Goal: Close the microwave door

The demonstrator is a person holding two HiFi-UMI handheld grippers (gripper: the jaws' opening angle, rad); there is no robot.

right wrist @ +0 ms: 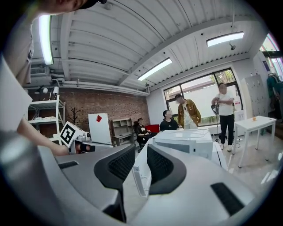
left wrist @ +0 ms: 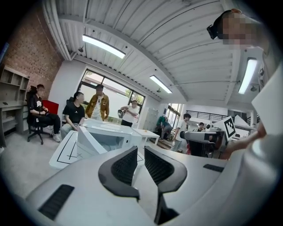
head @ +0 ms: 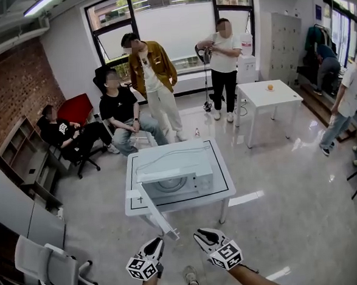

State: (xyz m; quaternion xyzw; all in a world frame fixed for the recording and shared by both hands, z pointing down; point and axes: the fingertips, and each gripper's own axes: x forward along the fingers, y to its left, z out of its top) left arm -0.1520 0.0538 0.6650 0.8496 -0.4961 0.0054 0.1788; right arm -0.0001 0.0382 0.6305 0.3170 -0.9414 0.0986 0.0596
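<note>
A white microwave [head: 179,171] stands on a small white table [head: 134,204] in front of me. Its door [head: 158,212] hangs wide open, swung out past the table's front left corner toward me. My left gripper [head: 156,244] is held low, just short of the door's outer end. My right gripper [head: 201,234] is beside it, in front of the table. In the left gripper view the jaws [left wrist: 140,152] stand almost together with nothing between them, and the microwave [left wrist: 108,132] lies ahead. The right gripper [right wrist: 141,153] also shows only a narrow slit, with the door's edge [right wrist: 138,175] beyond it.
Several people sit and stand beyond the table near the windows. A second white table [head: 266,95] stands at the back right. An office chair [head: 50,263] is at my lower left, with shelves [head: 27,161] along the brick wall.
</note>
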